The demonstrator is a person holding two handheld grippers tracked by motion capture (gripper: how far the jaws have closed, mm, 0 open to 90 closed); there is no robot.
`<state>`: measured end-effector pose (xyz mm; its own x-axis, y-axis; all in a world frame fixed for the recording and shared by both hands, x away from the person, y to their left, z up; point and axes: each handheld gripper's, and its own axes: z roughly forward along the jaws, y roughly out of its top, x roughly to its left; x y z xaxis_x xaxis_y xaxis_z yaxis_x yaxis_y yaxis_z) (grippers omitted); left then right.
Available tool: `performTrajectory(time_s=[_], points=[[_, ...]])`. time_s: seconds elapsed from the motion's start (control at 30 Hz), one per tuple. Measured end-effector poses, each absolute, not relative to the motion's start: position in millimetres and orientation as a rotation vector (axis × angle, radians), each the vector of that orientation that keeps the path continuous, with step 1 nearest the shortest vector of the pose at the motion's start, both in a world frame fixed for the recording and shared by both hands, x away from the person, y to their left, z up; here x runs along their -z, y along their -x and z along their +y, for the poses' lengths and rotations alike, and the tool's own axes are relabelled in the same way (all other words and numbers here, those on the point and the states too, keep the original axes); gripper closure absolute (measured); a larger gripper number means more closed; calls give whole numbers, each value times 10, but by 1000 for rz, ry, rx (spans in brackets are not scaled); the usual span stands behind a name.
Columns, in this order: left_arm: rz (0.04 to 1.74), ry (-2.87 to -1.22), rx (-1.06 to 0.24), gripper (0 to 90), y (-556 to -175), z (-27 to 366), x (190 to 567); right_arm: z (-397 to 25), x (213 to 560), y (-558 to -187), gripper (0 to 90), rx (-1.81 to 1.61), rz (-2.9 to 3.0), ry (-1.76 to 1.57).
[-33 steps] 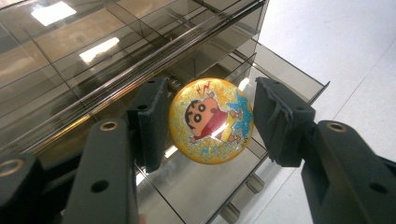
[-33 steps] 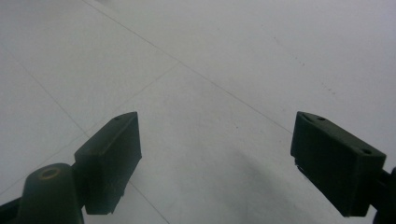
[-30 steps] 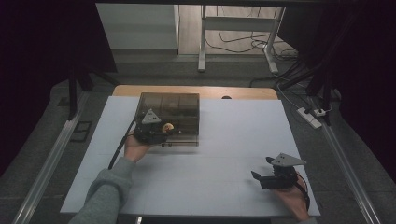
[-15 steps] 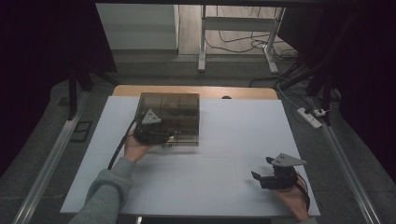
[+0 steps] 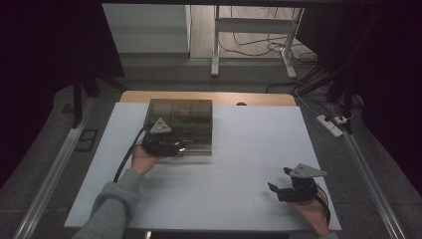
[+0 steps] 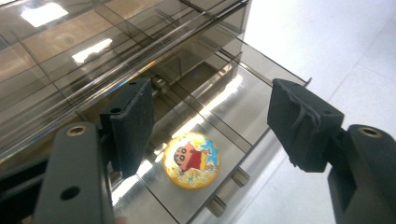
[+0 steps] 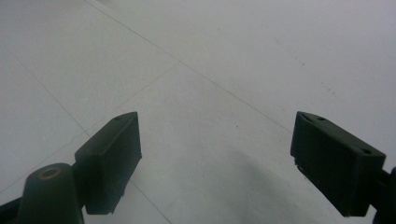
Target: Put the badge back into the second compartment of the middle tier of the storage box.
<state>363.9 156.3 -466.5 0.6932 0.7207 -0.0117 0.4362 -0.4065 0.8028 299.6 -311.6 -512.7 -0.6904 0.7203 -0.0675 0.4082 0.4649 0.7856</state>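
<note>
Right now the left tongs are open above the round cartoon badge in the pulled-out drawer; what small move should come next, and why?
Probably lower the left tongs a little toward the round badge and then close. Their jaws stand wide apart with the badge lying flat between them on the open drawer of the smoky box, not yet touched. The right tongs hang open over the bare white table.

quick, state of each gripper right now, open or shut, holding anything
Left gripper: open, holding nothing, jaws spread over the round badge lying in the drawer.
Right gripper: open, holding nothing, above the bare table.
</note>
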Motion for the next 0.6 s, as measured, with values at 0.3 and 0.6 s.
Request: performTrajectory(time_s=[0.3,0.6], points=[[871,-2092,-420,283,-3575,1540,4654,-3113,5126,-2993,161,-1089,2328,-946],[877,-2074,-432,278,-3475,1598,4653,-3116,5123,-2994,161,-1097,2327,-948]])
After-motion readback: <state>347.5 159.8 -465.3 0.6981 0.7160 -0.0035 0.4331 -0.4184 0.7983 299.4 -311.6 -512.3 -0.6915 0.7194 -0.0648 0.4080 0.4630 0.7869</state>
